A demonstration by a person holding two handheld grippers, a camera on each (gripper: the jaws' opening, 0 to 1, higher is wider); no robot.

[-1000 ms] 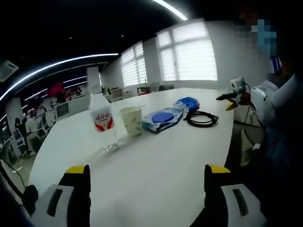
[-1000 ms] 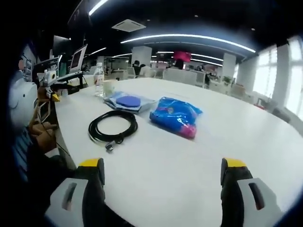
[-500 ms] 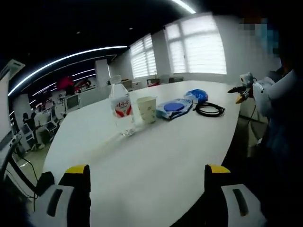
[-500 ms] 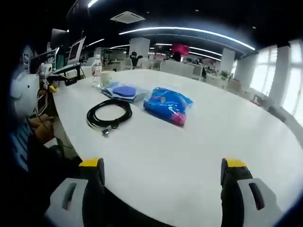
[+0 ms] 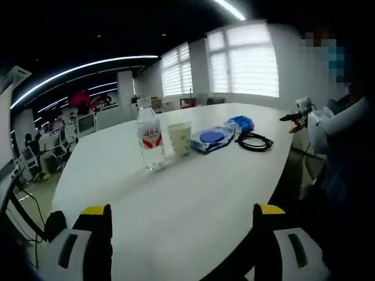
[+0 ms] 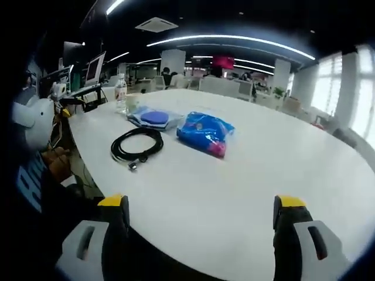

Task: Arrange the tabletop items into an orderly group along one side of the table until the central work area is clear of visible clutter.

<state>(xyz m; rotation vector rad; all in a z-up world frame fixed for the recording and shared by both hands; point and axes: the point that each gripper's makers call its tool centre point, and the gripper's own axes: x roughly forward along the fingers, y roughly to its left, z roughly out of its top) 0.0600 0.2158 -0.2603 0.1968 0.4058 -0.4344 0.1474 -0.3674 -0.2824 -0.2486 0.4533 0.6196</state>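
White table [image 5: 193, 193]: bottle [image 5: 150, 142], cup [image 5: 179, 138], cable [image 6: 137, 144] in row.

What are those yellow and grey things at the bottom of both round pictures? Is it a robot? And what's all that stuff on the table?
Not a robot. A person holds a grabbing tool in each hand, and a small camera rides on each tool. The left gripper shows its two yellow-tipped jaws in its own picture, the right gripper in the other. Both are open and hold nothing.

Both cameras look at the same white table from opposite ends. On it, in a row along one side, sit a water bottle, a paper cup, a flat pack with a blue circle, a blue bag and a coiled black cable.
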